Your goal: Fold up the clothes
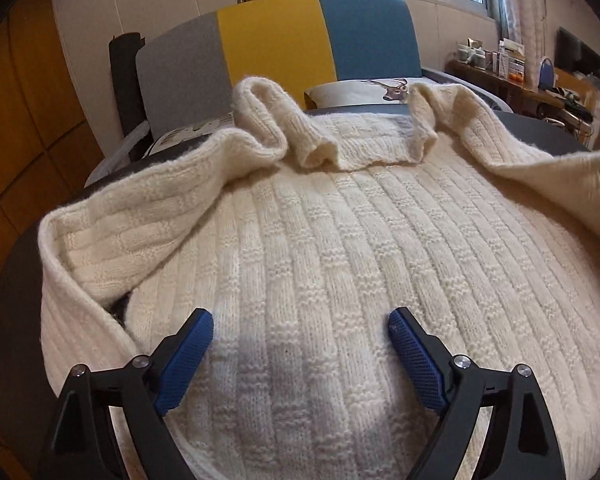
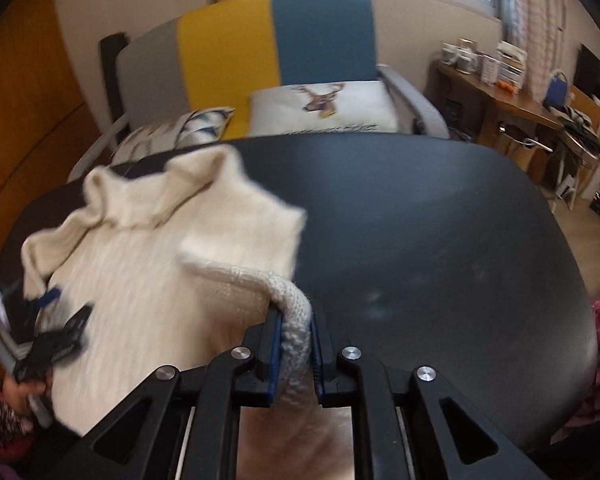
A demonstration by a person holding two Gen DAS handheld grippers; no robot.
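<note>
**knitfan_22:** So where's everything at? The cream cable-knit sweater (image 1: 320, 248) lies spread on the dark desk (image 2: 440, 220), collar end away from the cameras. In the left view the turtleneck collar (image 1: 300, 136) sits up around 12 o'clock and 1 sleeve is flopped across the body at 9 o'clock.

**foldbot_dave:** Yep. The right claw (image 2: 296, 344) is pinching a rolled-up bit of ribbed edge (image 2: 292, 312), looks like a cuff or hem corner, can't say which. Both pads are pressed onto the knit. The left claw (image 1: 300, 344) is spread wide just above the body panel with nothing between its fingers.

**knitfan_22:** How do you reckon it handles?

**foldbot_dave:** Soft and floppy, I'd guess fairly heavy for a top since it's a chunky knit. It'll sag and stretch if lifted by 1 point, but the fuzzy texture shouldn't slip from the pads.

**knitfan_22:** Best place to grab?

**foldbot_dave:** Ribbed edges, imo: cuffs, hem, collar. They're thicker and bunch nicely. For the left, I'd go for the folded sleeve edge at 9 o'clock or the hem nearest the camera, not the flat middle, where the pads would only scrape the top layer.
</note>
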